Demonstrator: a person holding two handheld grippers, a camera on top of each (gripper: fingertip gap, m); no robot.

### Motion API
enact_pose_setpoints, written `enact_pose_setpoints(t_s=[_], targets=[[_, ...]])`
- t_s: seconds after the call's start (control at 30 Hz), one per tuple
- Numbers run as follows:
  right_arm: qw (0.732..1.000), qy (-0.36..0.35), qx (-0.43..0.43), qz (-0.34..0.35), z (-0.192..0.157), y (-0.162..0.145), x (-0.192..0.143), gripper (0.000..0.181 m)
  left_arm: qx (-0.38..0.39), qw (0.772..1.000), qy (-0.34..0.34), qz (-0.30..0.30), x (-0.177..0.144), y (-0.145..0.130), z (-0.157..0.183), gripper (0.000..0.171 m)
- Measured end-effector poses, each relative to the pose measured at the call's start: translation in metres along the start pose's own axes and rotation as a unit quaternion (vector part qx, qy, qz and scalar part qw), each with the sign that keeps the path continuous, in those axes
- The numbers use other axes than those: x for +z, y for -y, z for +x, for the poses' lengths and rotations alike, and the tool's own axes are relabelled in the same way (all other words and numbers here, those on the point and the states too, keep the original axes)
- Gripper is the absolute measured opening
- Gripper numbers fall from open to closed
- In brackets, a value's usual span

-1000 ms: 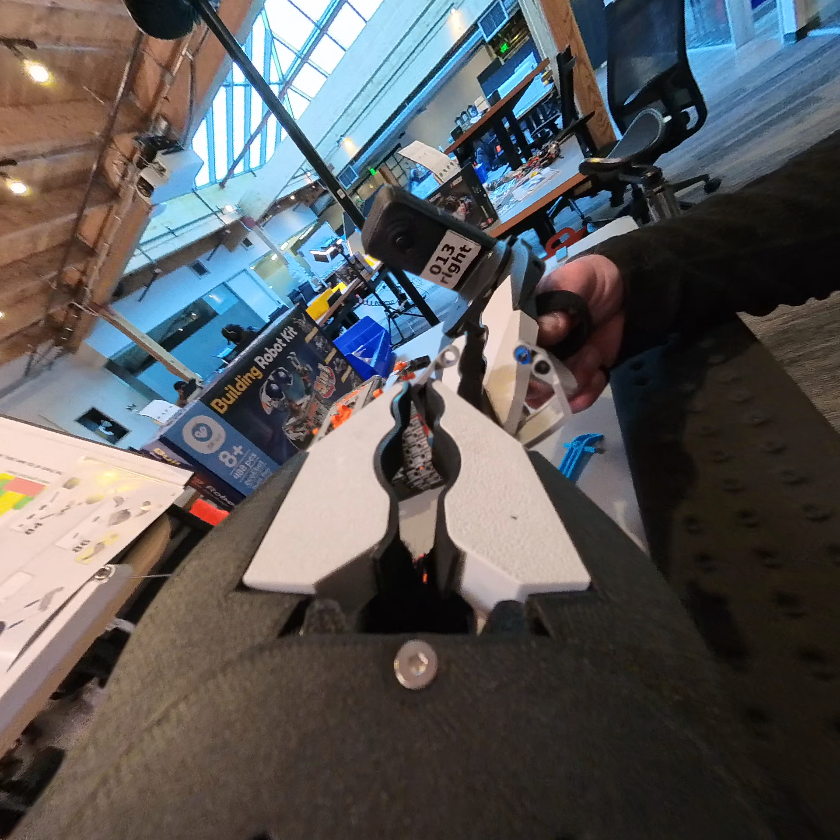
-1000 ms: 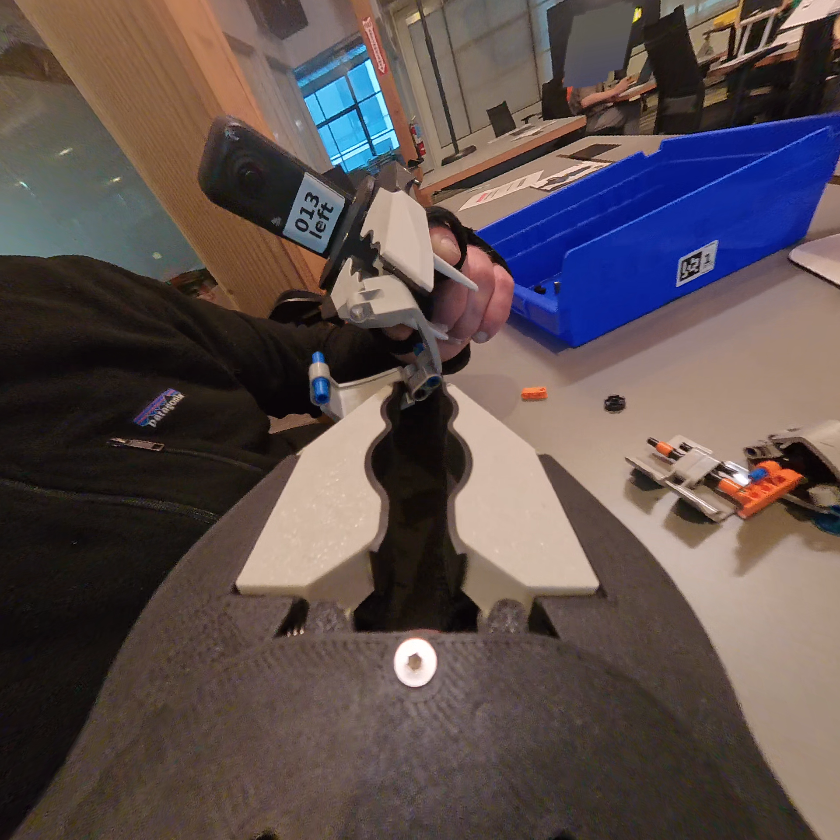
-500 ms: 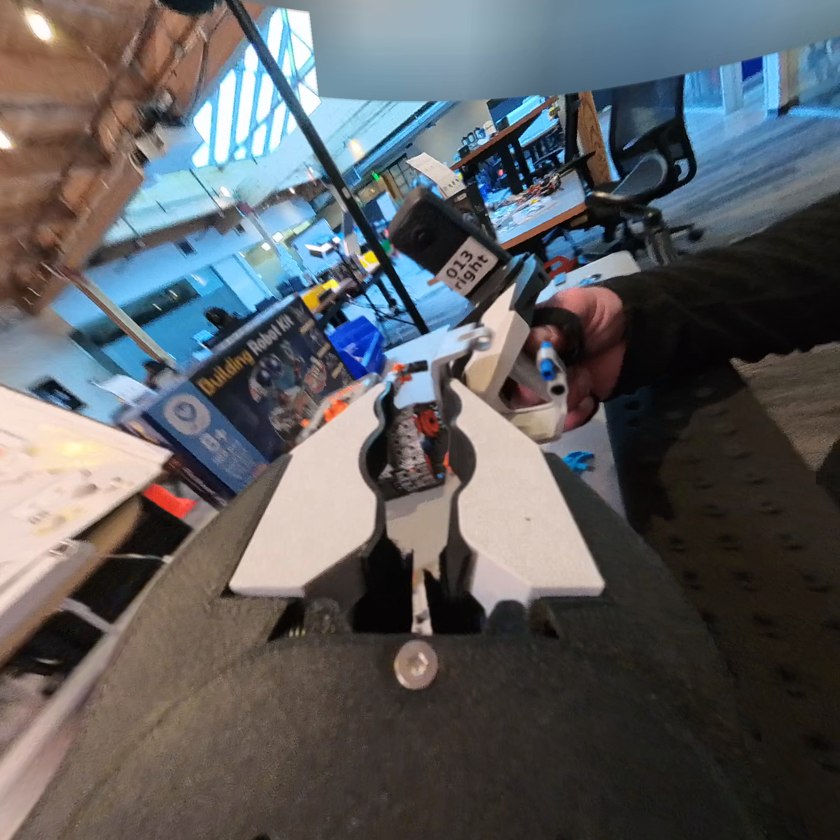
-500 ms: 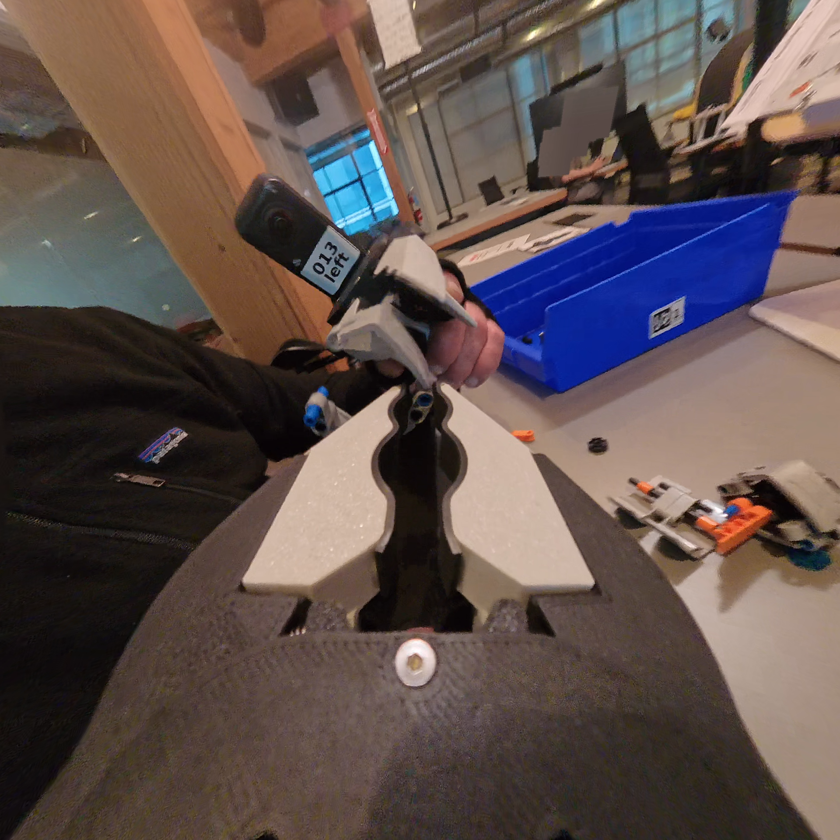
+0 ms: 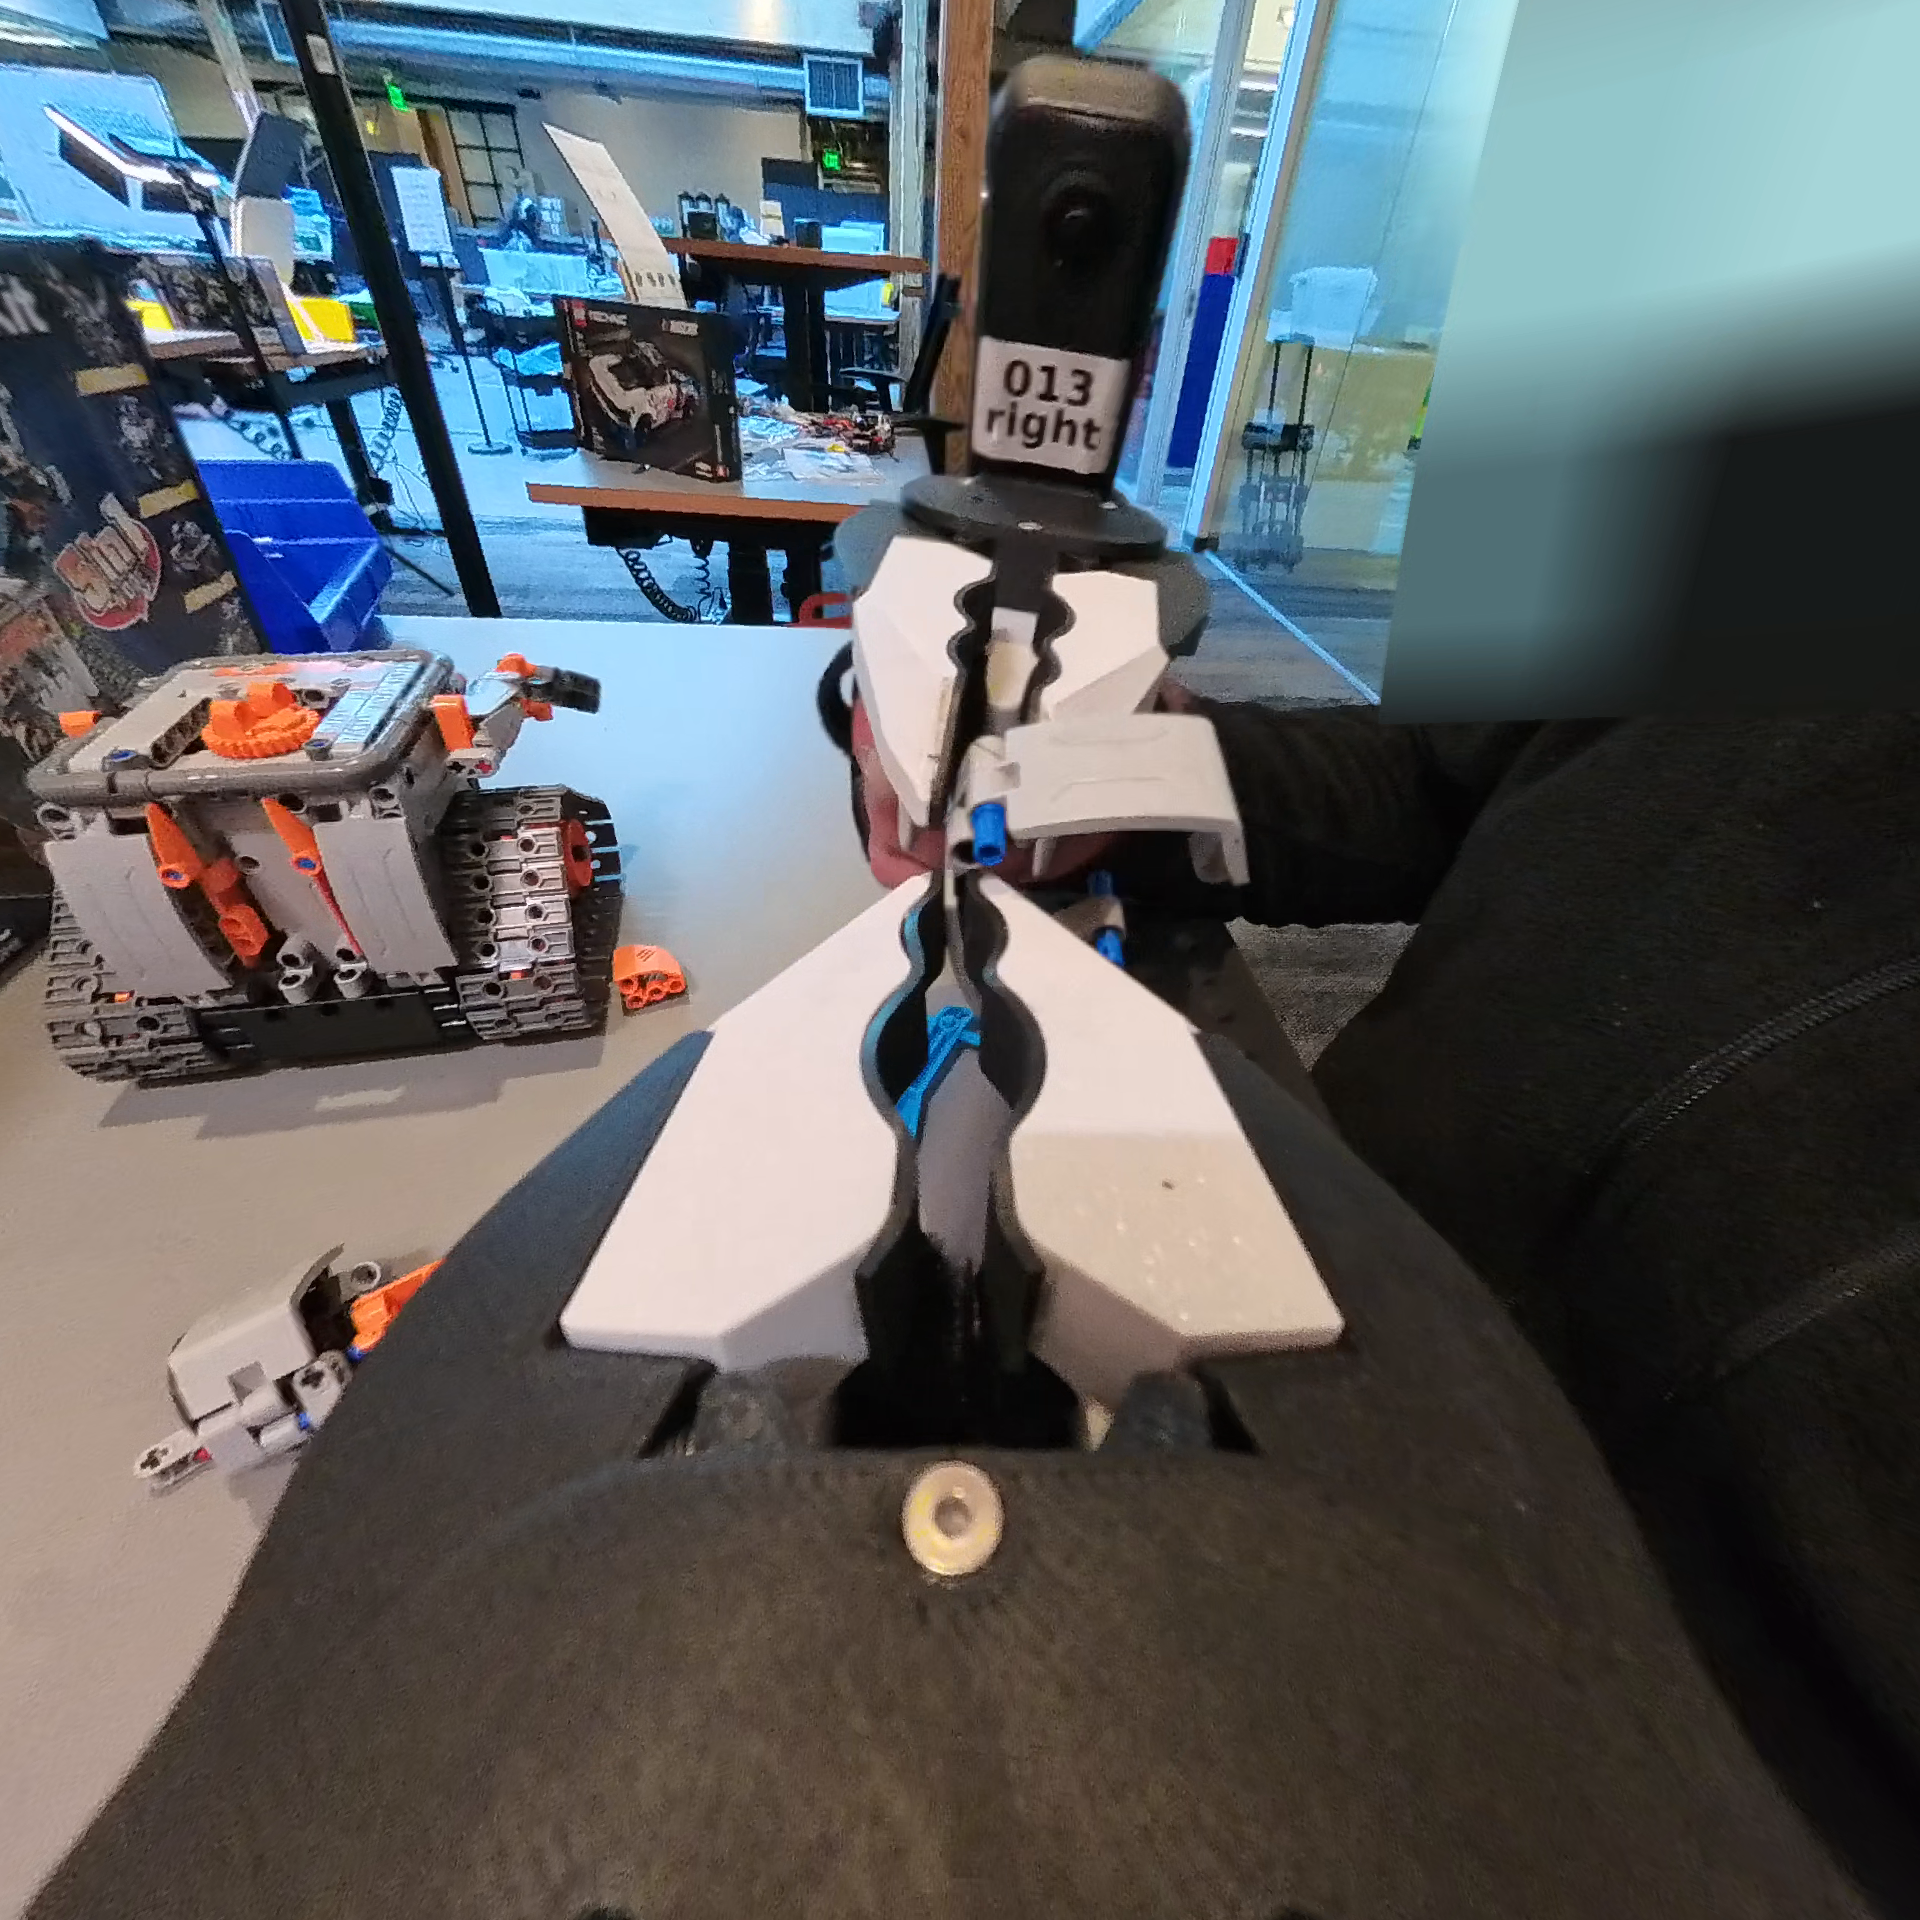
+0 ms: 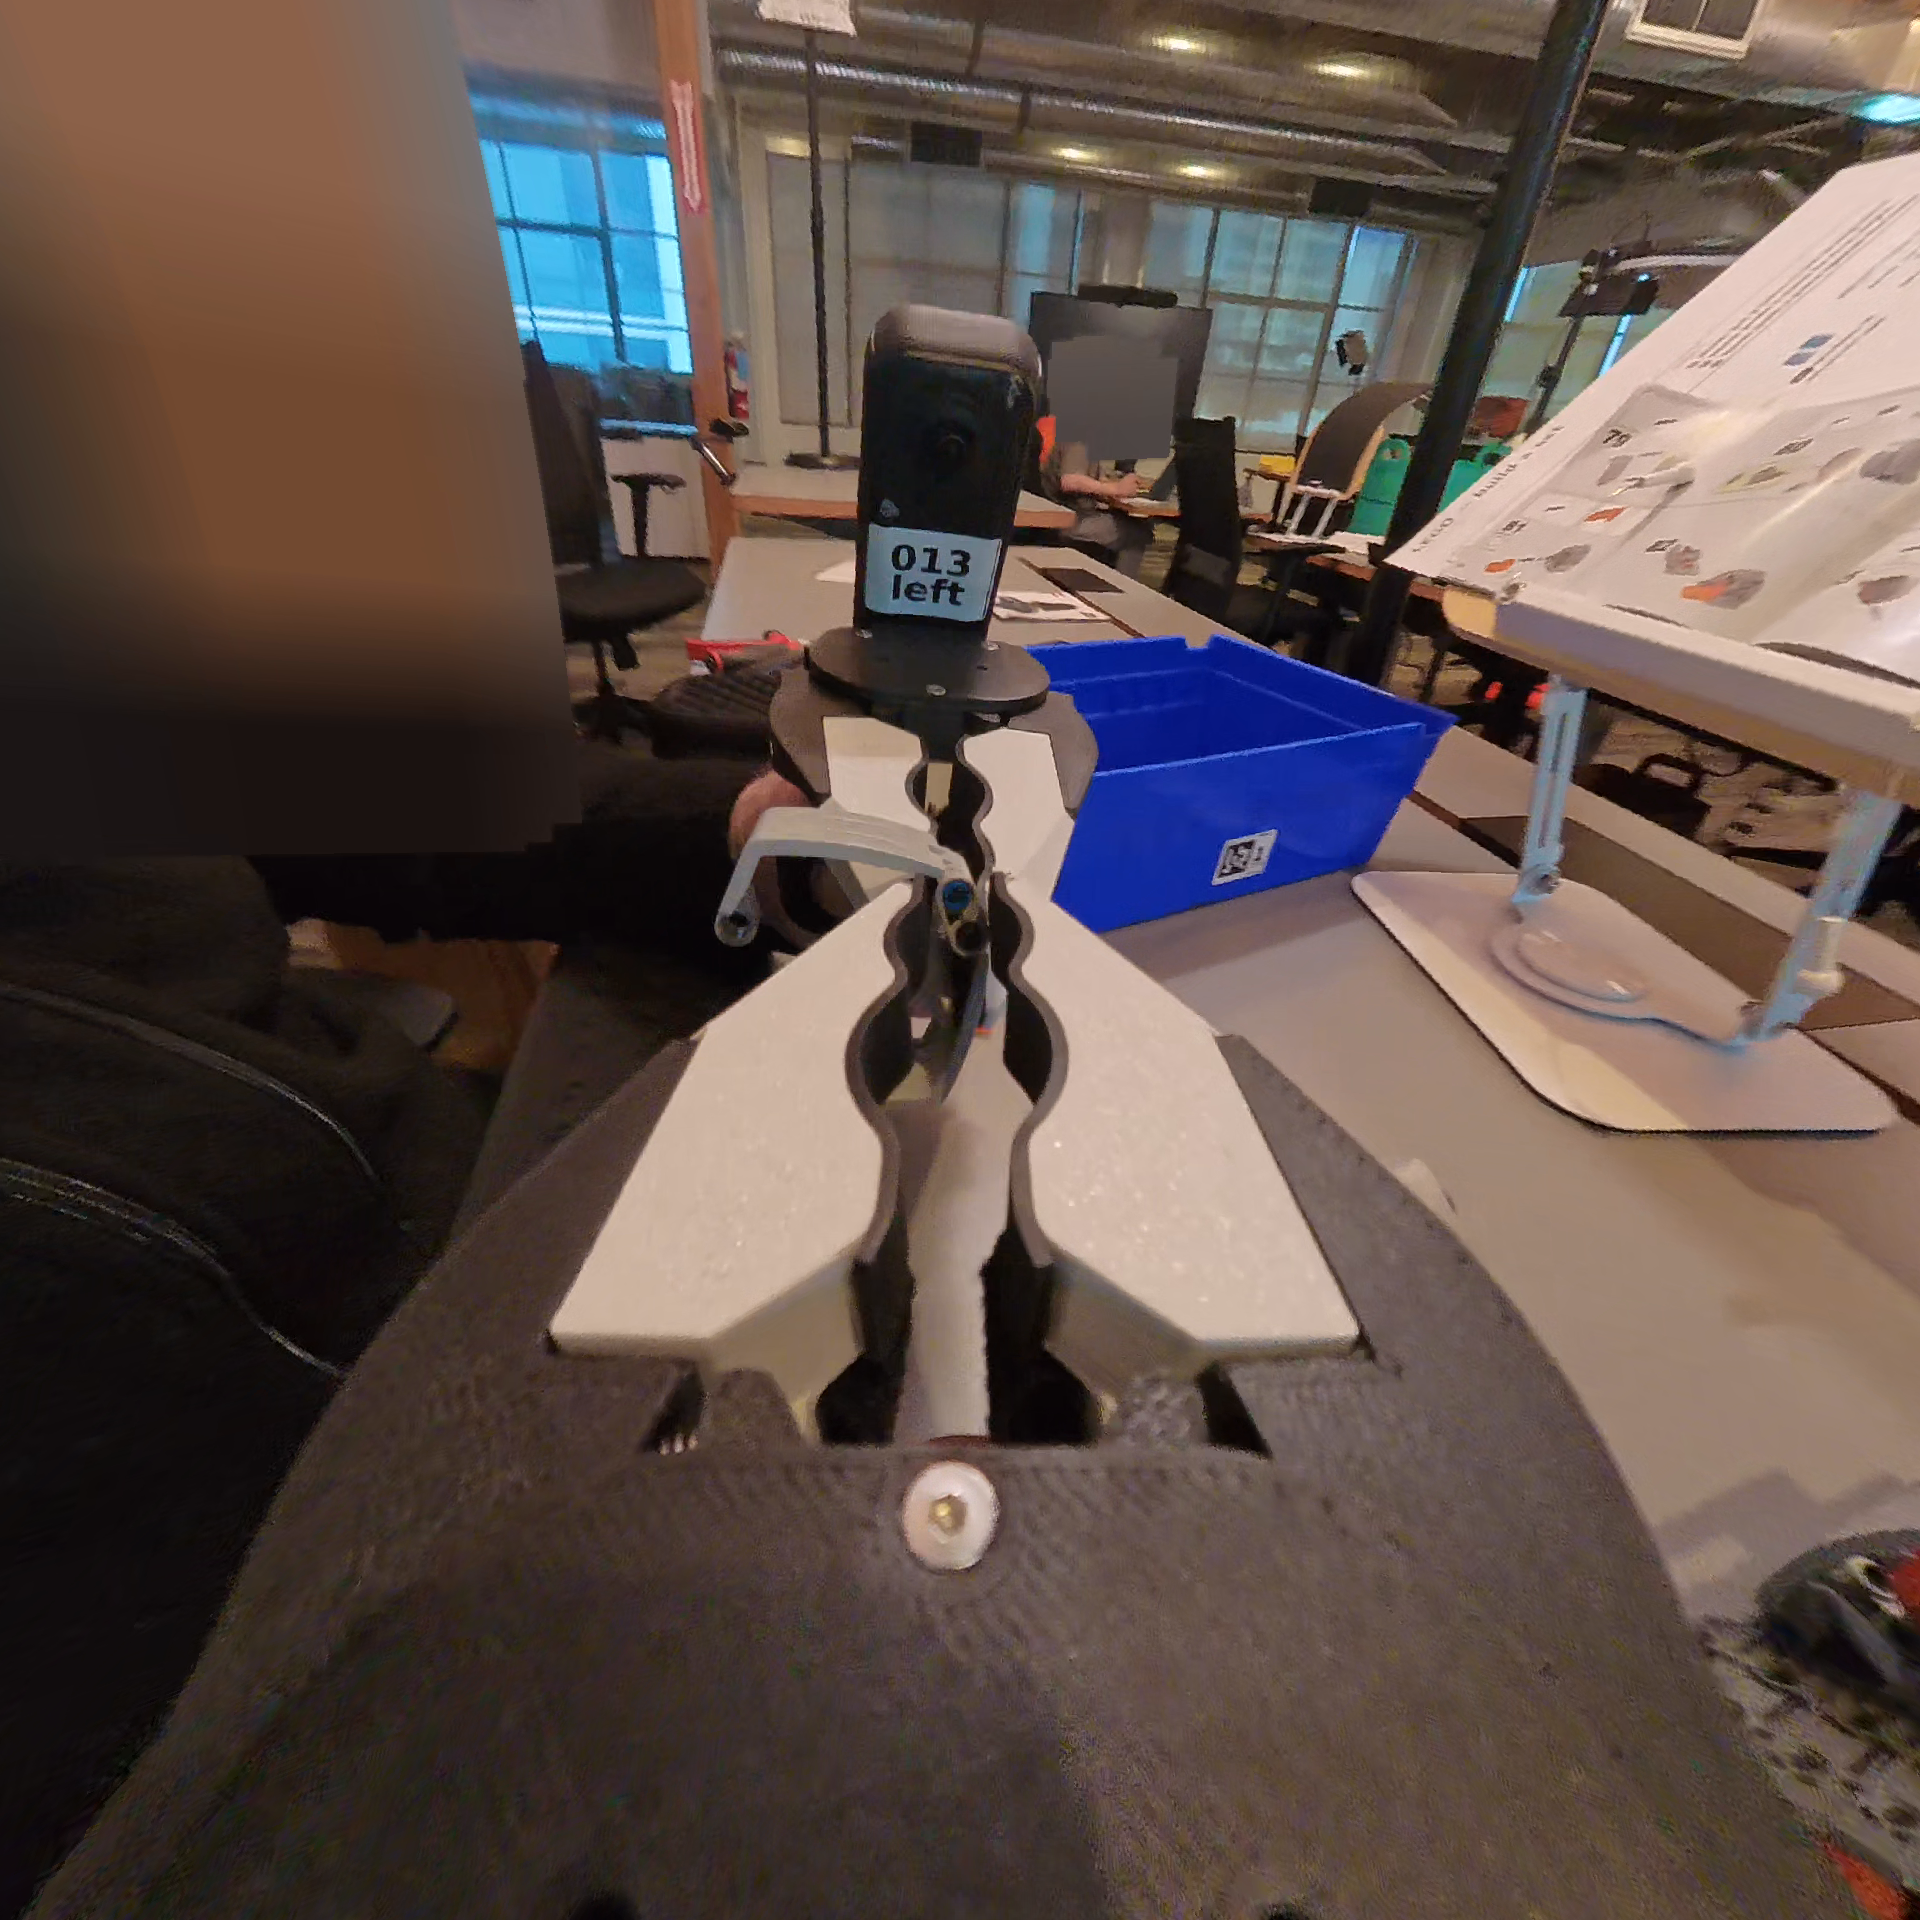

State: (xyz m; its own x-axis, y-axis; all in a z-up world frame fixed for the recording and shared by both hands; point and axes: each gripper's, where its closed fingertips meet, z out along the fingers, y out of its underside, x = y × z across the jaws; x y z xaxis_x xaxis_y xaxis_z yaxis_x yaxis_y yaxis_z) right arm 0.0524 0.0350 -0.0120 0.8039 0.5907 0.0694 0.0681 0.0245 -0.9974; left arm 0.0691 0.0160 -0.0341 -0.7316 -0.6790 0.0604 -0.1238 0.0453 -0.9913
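Left wrist view: at frame centre, the left gripper (image 5: pixel 951 904) has its fingers almost together, tips against the blue-pinned end of a grey curved panel (image 5: pixel 1122 769). Whether it pinches the panel cannot be told. The right gripper (image 5: pixel 971 748) faces it.

Right wrist view: the right gripper's 2 fingers clamp the panel's end. So shallow a grip wants steady, aligned hands.

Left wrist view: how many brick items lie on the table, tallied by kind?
Tracked model: 1
Small grey assembly: 1
Loose orange piece: 1
Loose blue piece, seen between the fingers: 1
Total: 4
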Motion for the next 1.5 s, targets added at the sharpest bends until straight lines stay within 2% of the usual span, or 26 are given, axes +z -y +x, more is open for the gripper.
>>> enact_pose_setpoints(t_s=[0.17,0.47,0.8,0.9,1.13,1.37,1.47,1.5], targets=[[0.999,-0.021,-0.04,-0.021,0.003,0.0,-0.007,0.008,0.027,0.999,0.018,0.011,-0.003,0.005,-0.002,0.0],[0.991,-0.035,-0.112,-0.064,-0.002,-0.008,-0.007,0.005,0.078,0.996,0.033,-0.037,-0.001,-0.004,-0.001,0.0],[0.98,-0.034,-0.174,-0.093,-0.01,-0.015,-0.005,0.005,0.1,0.993,0.024,-0.062,0.0,-0.012,0.005,0.0],[0.975,-0.032,-0.192,-0.105,-0.012,-0.015,-0.008,0.004,0.095,0.994,0.016,-0.054,0.002,-0.012,0.008,0.0],[0.981,-0.012,-0.178,-0.075,-0.02,-0.004,-0.012,0.004,0.097,0.995,0.013,0.0,0.0,0.005,0.018,0.0],[0.988,0.005,-0.14,-0.062,-0.017,-0.005,-0.014,0.004,0.074,0.997,0.007,0.012,-0.001,0.007,0.016,0.0],[0.988,-0.009,-0.135,-0.075,-0.01,-0.008,-0.016,0.004,0.099,0.994,0.038,0.001,-0.002,0.006,0.009,0.001],[0.988,-0.012,-0.133,-0.08,-0.008,-0.01,-0.018,0.004,0.124,0.99,0.06,-0.005,-0.005,0.007,0.005,0.008]])
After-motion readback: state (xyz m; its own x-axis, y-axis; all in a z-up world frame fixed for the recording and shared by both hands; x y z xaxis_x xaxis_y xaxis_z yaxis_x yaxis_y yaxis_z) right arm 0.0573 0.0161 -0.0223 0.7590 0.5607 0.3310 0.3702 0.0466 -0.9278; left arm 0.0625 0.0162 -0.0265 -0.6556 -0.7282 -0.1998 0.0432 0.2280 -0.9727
